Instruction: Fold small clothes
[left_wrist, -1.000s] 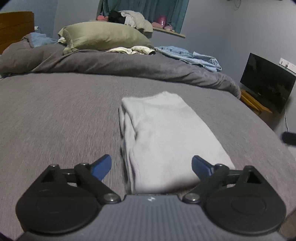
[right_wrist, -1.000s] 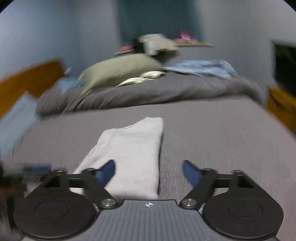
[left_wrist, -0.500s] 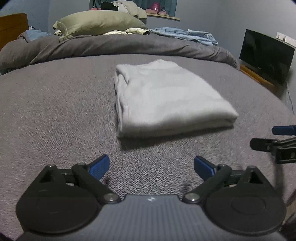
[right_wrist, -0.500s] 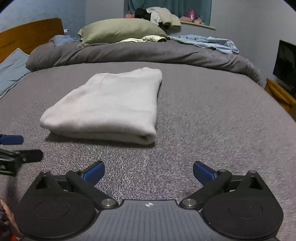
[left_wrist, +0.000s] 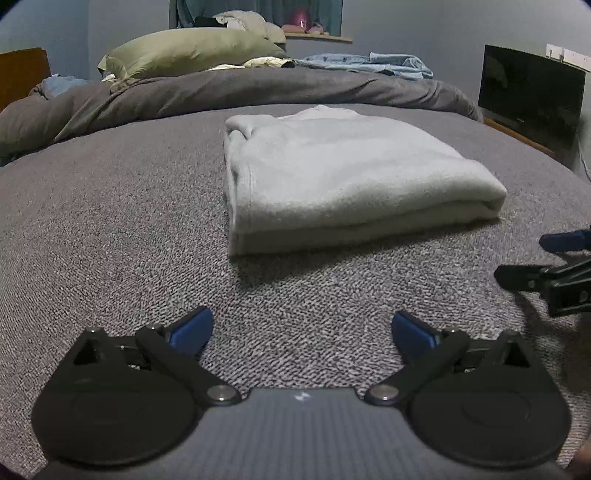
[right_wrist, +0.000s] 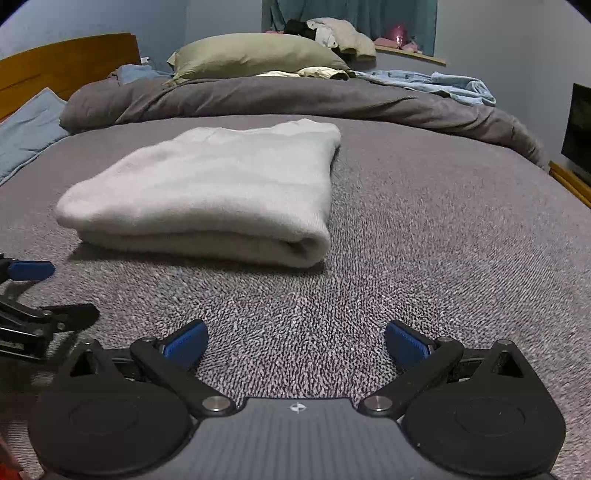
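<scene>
A pale grey folded garment (left_wrist: 332, 173) lies flat on the grey bedspread (left_wrist: 110, 221) of a bed, squared into a thick rectangle with its layered edges facing the near side. Both hand-held grippers sit low over the bedspread, just short of the garment and not touching it.

The left hand-held gripper (left_wrist: 301, 328) has its jaws spread wide, having just been opening, and nothing but bare bedspread lies between its 2 blue fingertips (left_wrist: 192, 328). The garment's near left corner is ahead of it, a little apart. At the right edge of this view, the other tool's blue tip and black linkage show beside the garment's rounded right fold.

The right hand-held gripper (right_wrist: 295, 341) is likewise spread wide, its jaws having opened within the last moment, with only bedspread between them. The garment (right_wrist: 221, 184) lies ahead and to its left, its rolled fold end nearest.

Farther back a dark grey duvet (right_wrist: 295, 96) is bunched across the bed, with an olive pillow (right_wrist: 251, 51) and a light blue denim garment (right_wrist: 436, 83) on it. A dark screen (left_wrist: 532, 96) stands to the right, and a wooden headboard (right_wrist: 62, 62) to the left.
</scene>
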